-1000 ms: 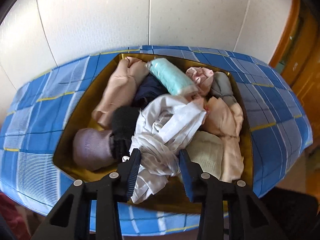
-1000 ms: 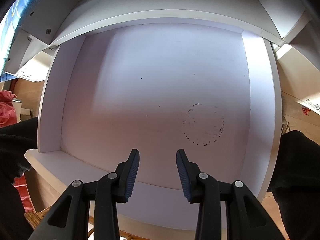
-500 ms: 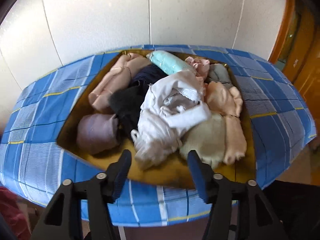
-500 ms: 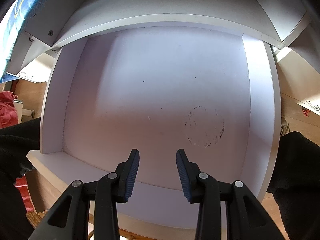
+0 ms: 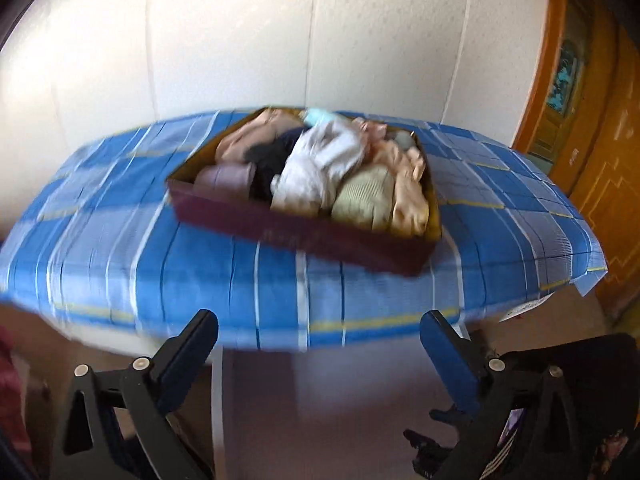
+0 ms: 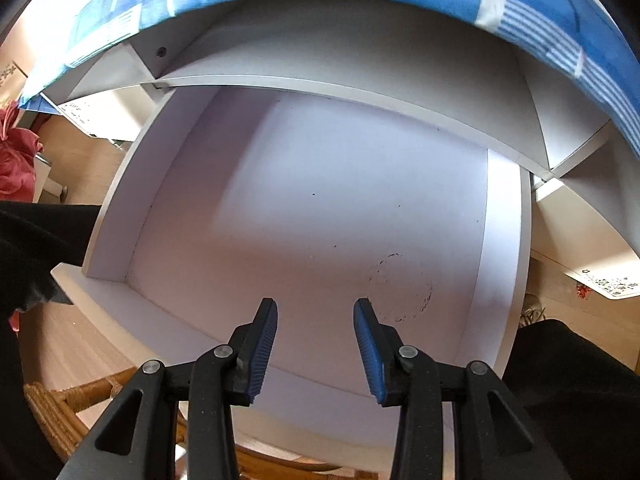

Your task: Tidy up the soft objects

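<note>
A dark red box (image 5: 320,240) with a gold lining sits on the table's blue plaid cloth (image 5: 160,264). It is packed with soft items: a crumpled white garment (image 5: 320,164) on top, a lilac roll (image 5: 226,176), a pale green knit (image 5: 364,200), peach pieces (image 5: 408,188) and a teal roll (image 5: 320,116). My left gripper (image 5: 318,316) hangs off the table's near edge, well short of the box, its jaws opening wide with nothing between them. My right gripper (image 6: 316,302) points down into an empty white drawer (image 6: 340,200) under the table, jaws opening slightly, nothing between them.
A white panelled wall stands behind the table and a wooden door (image 5: 592,120) at the right. The drawer floor carries a dark ring stain (image 6: 404,288). A wicker chair (image 6: 80,396), a red cloth (image 6: 16,160) and a person's dark clothing (image 6: 36,248) flank the drawer.
My left gripper let go of the white garment, spread wide and pulled back from the box past the table edge. My right gripper rose a little; the tablecloth edge now shows above the drawer.
</note>
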Tool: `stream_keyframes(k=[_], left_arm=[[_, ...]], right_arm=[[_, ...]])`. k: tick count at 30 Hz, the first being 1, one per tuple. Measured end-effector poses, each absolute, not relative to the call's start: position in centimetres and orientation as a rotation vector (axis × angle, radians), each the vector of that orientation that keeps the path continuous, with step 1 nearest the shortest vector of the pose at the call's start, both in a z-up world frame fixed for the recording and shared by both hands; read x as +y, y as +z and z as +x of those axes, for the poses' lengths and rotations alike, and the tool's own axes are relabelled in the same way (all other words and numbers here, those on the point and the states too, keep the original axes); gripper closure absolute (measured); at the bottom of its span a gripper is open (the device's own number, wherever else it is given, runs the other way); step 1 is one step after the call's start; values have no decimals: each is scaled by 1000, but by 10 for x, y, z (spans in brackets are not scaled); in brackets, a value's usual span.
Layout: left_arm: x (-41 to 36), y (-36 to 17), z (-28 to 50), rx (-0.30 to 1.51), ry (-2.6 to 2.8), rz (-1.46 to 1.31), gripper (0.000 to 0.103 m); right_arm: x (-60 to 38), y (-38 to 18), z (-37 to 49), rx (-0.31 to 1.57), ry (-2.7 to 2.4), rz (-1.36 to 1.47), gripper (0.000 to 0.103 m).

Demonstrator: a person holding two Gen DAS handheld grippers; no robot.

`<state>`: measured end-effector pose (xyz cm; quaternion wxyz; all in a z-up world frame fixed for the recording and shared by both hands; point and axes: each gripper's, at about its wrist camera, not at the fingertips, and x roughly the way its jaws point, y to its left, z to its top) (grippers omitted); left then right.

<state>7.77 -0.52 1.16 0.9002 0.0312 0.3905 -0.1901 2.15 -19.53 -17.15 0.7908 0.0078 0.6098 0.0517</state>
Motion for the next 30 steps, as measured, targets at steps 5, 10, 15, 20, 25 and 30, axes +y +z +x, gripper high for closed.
stream_keyframes(k=[5, 10, 15, 20, 25, 30], left_arm=[[11, -11, 48, 866, -352, -28, 1], [17, -21, 23, 888, -322, -27, 1], [18, -8, 8, 852, -280, -14, 1], [22, 9, -10, 812, -242, -22, 1], [24, 24, -27, 785, -214, 1, 1], [26, 38, -47, 745, -196, 3, 0]], right_arm=[[-203, -151, 14, 1269, 99, 57, 59], [-218, -113, 0, 1169, 51, 136, 38], [-221, -69, -21, 1056, 15, 128, 32], [-213, -35, -37, 993, -3, 93, 32], [-207, 6, -63, 899, -4, 70, 32], [-198, 43, -88, 804, -17, 41, 29]])
